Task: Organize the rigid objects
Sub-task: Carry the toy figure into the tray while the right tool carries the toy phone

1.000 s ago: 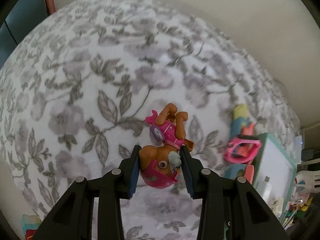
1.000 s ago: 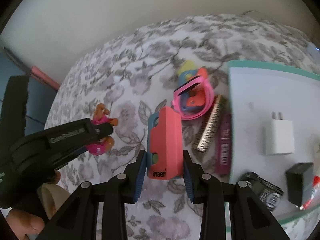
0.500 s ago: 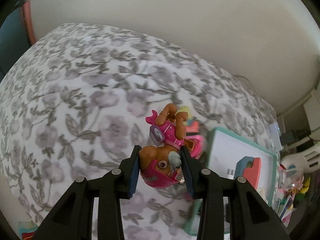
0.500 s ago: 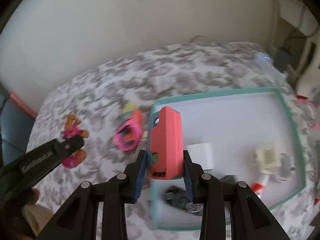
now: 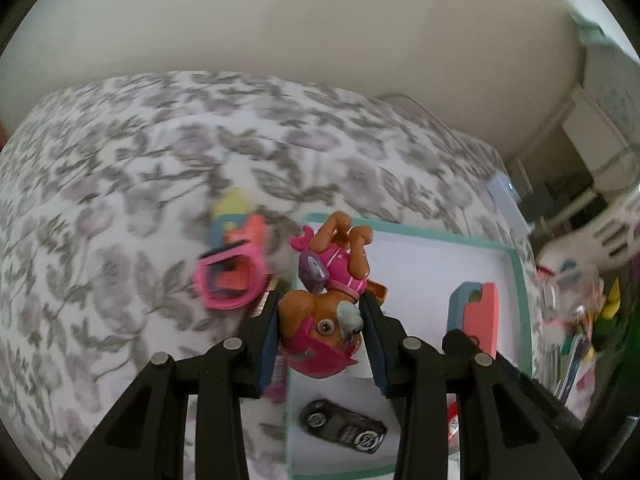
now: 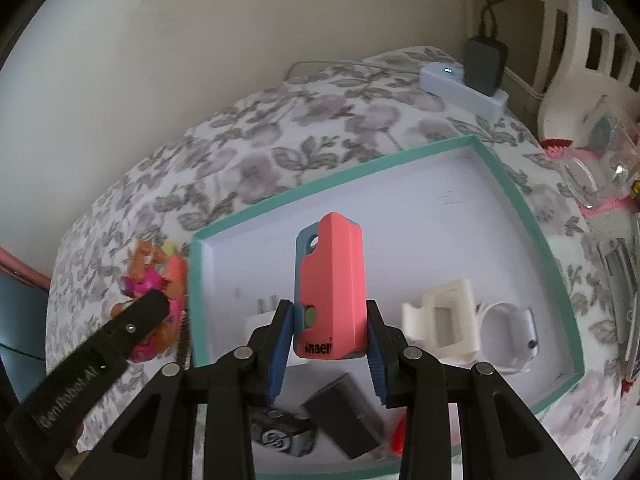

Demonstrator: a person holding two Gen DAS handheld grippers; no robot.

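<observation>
Puppy figure (image 5: 324,320) in left tongs (image 5: 322,332), white clip (image 6: 444,332) visible only rightward.

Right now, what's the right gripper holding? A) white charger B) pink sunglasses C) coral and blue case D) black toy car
C: the right gripper is shut on the coral and blue case, held upright between its jaws above the teal-rimmed tray.

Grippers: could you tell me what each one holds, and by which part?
Left gripper clamps the toy dog by its head; right gripper clamps the red case by its lower sides.
</observation>
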